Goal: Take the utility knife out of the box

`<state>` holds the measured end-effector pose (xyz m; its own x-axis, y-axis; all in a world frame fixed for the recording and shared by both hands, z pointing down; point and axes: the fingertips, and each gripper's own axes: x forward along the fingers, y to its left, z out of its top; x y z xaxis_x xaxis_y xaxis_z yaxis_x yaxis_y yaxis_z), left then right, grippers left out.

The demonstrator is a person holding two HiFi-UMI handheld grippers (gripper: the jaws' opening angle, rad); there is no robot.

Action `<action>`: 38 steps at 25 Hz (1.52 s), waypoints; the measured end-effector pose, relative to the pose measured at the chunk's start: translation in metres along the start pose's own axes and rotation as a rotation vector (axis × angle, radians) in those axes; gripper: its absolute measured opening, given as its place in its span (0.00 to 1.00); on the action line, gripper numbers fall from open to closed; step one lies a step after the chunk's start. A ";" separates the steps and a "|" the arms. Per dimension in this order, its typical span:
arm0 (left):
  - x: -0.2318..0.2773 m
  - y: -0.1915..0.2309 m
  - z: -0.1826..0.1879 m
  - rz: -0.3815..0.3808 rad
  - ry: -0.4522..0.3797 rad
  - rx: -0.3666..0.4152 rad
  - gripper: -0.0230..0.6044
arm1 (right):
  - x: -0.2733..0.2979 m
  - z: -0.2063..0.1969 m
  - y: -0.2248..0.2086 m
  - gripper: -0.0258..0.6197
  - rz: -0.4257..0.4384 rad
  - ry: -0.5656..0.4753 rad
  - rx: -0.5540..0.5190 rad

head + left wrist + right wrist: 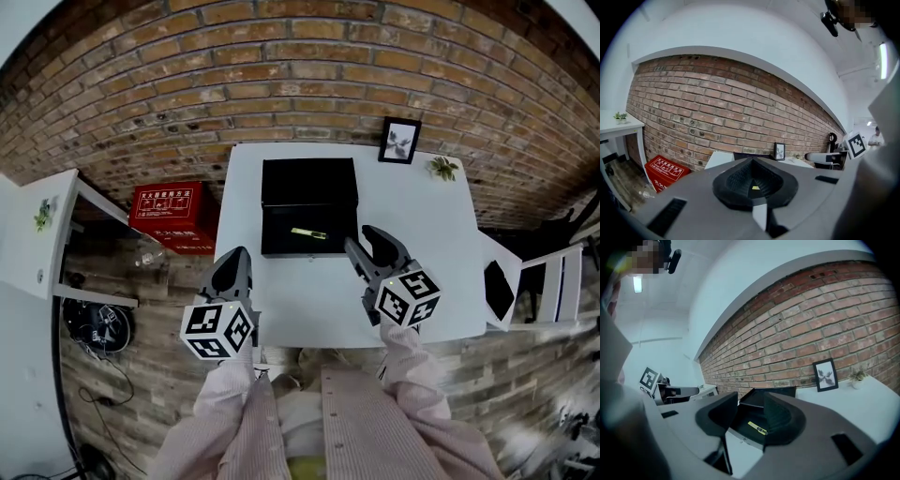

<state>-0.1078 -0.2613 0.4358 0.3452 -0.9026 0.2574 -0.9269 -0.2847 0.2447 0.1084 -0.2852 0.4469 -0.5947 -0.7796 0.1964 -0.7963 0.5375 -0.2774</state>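
Grippers poised at the near side of the worktop (309, 300), short of the open box (281, 230)

Nearest, the left gripper (234, 255) hung over the white worktop's near-left edge, its jaws pressed together on nothing. The right gripper (363, 240) sat just right of the black box, jaws spread and empty. Farther in, the yellow utility knife (308, 233) lay inside the box, whose lid (308, 181) stood open on the far side. At the far right were a framed picture (400, 141) and a small plant (442, 168) before the brick wall (281, 56).
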 end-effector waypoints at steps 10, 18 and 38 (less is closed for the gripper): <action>0.039 -0.007 -0.016 0.017 0.065 -0.004 0.02 | 0.044 -0.020 -0.011 0.28 0.121 0.108 -0.021; 0.060 -0.005 -0.040 0.016 0.131 -0.015 0.02 | 0.069 -0.041 -0.013 0.28 0.174 0.208 -0.122; 0.102 0.002 -0.070 -0.079 0.218 -0.089 0.02 | 0.131 -0.124 0.005 0.28 0.363 0.699 -0.504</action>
<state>-0.0638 -0.3312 0.5280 0.4485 -0.7850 0.4274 -0.8824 -0.3129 0.3512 0.0127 -0.3454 0.5879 -0.6181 -0.2544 0.7438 -0.4055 0.9138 -0.0244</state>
